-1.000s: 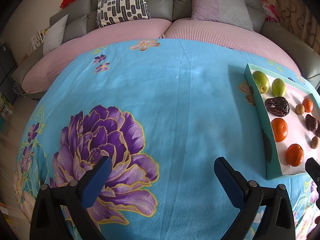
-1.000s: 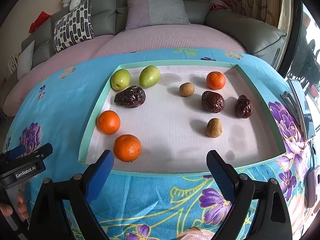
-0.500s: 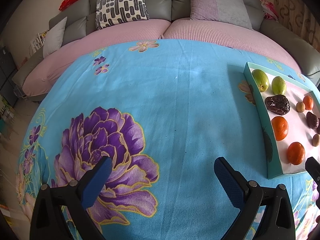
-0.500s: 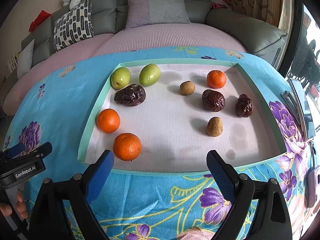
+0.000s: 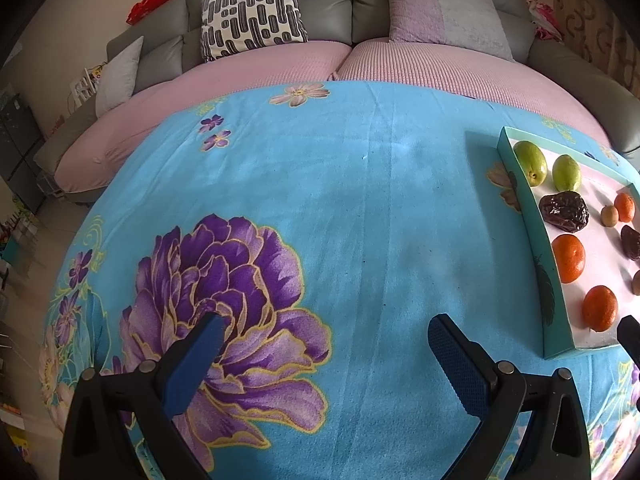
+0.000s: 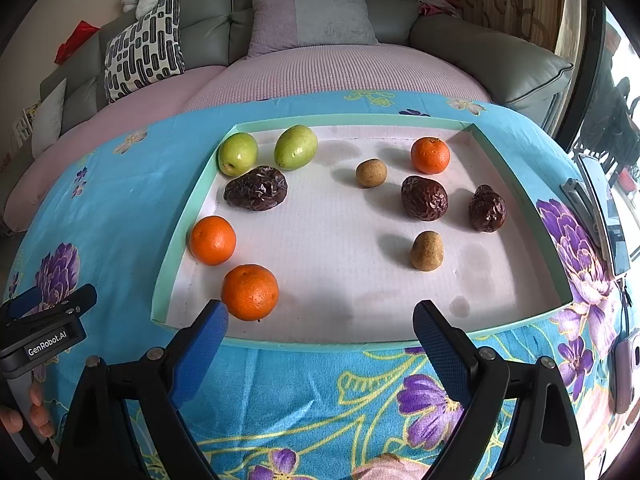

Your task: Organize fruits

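Right now both tools sit spread wide, nothing between the pads. Right gripper (image 6: 320, 320) hangs over the near rim of the shallow tray (image 6: 312, 346), a mint-edged box with a white floor, which lies on the blue floral cloth (image 6: 120, 208). Left gripper (image 5: 326, 338) hangs over bare cloth beside a big purple printed flower (image 5: 224, 280), the tray (image 5: 538, 264) off to its right.

Fruit all inside the tray, scattered, none touching the tools:
- two green fruits (image 6: 237, 153) (image 6: 295, 147) at the far left corner, side by side
- wrinkled dark date (image 6: 256, 188) just in front of them (touching or not, can't tell)
- two oranges (image 6: 212, 240) (image 6: 250, 292) along the left wall, the nearer one just beyond the right gripper's left pad (image 6: 200, 350)
- third orange (image 6: 430, 155) far right
- two more dates (image 6: 424, 198) (image 6: 487, 208) right of centre, apart
- two small tan-brown fruits (image 6: 371, 173) (image 6: 426, 250), kind unclear

Left gripper body (image 6: 48, 332) shows at the right view's left edge, a person's fingers (image 6: 38, 414) below it. Grey sofa (image 6: 480, 52) with cushions behind.
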